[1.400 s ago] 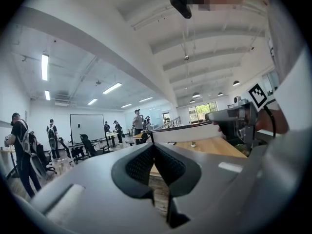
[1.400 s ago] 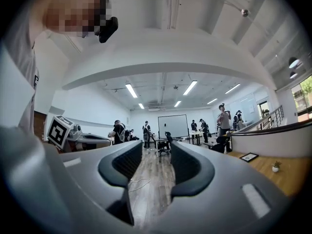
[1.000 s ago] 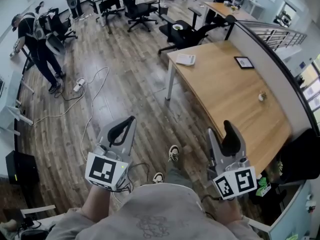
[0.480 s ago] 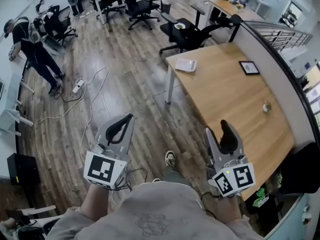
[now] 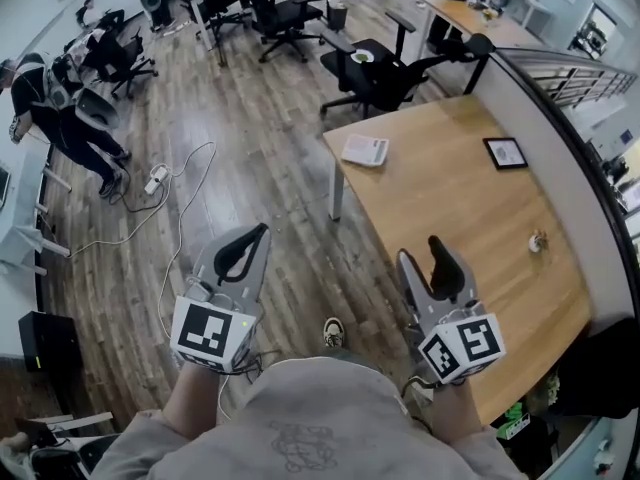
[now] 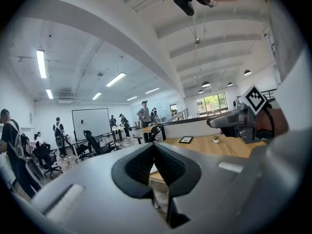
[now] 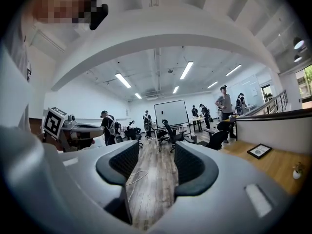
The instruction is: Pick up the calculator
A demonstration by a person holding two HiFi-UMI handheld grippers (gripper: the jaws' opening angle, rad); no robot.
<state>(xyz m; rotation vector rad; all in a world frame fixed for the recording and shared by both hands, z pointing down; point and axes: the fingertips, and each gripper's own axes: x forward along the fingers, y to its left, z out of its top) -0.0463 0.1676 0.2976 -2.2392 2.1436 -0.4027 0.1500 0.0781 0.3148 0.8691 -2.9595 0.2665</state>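
On the wooden table's (image 5: 450,198) far left corner, at 1 o'clock in the head view, lies the calculator (image 5: 365,150), well apart from both grippers. The left gripper (image 5: 250,248), at 8 o'clock, has its jaws pressed together on nothing. The right gripper (image 5: 425,260), at 4 o'clock, holds its 2 jaws apart, empty.

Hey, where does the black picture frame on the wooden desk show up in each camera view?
Head view: the black picture frame sits at upper right, on the far part of the desk.
Left gripper view: frame right of centre, past the jaws.
Right gripper view: frame near the right edge, on the desk.
Shared landmark: the small potted plant on that desk, in all three views.
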